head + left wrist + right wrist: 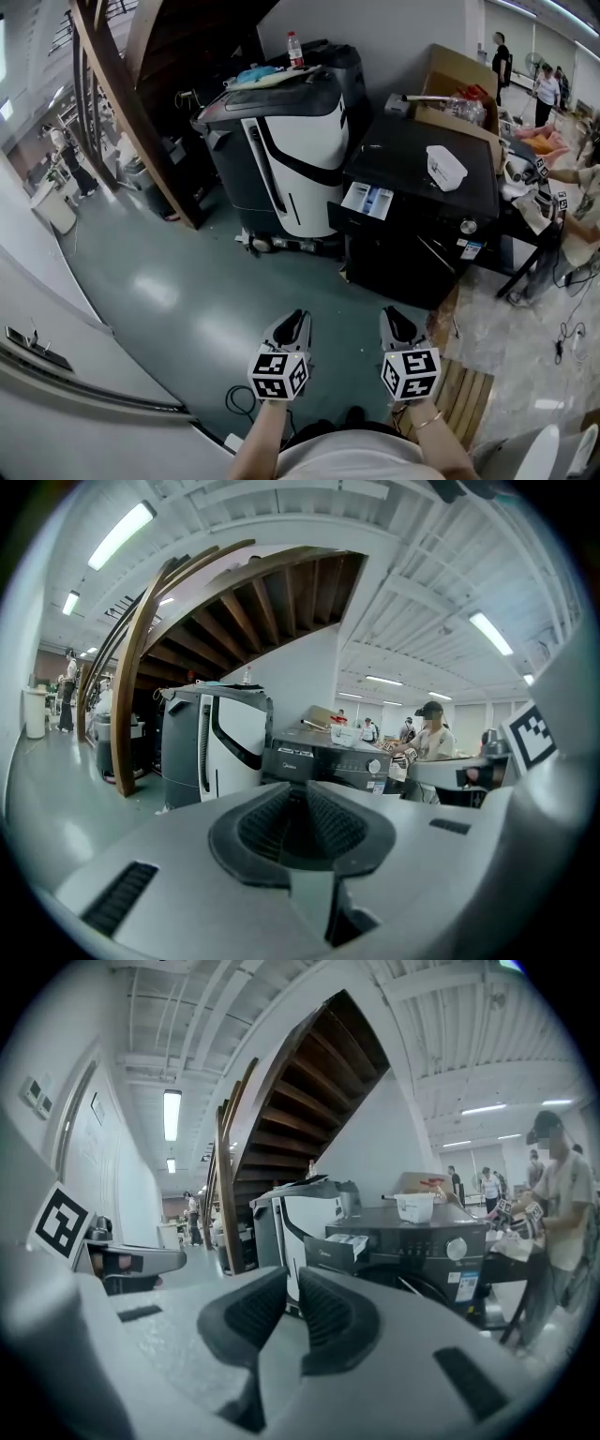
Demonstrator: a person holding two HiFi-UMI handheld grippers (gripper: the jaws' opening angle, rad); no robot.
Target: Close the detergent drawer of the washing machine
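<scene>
1. The washing machine (422, 178), black with a dark top, stands on the grey-green floor (178, 281) ahead and to the right of the person.
2. Its detergent drawer (367, 201) is at the upper left corner of the front. It is pulled out, and its pale compartments show from above.
3. In the right gripper view the drawer (349, 1244) juts out from the machine's front toward the camera.
4. The left claw (292, 325) is held low in front of the person, well apart from the machine. Its jaws stand only a narrow slit apart, with nothing between them (302, 794).
5. The right claw (396, 322) is beside the left one at about the same height and also well short of the drawer. Its jaws are a little apart and empty (292, 1279), and part of the scene beyond shows through the gap.
6. Both claws point roughly toward the machine.
7. A white container (445, 167) sits on the washing machine's top.
8. A tall white-and-dark appliance (281, 159) stands just left of the washing machine, with a bottle (295, 49) on top.
9. A wooden staircase (112, 103) rises behind on the left.
10. A cardboard box (459, 80) is behind the washing machine.
11. A person in a cap (558, 1204) stands at the right.
</scene>
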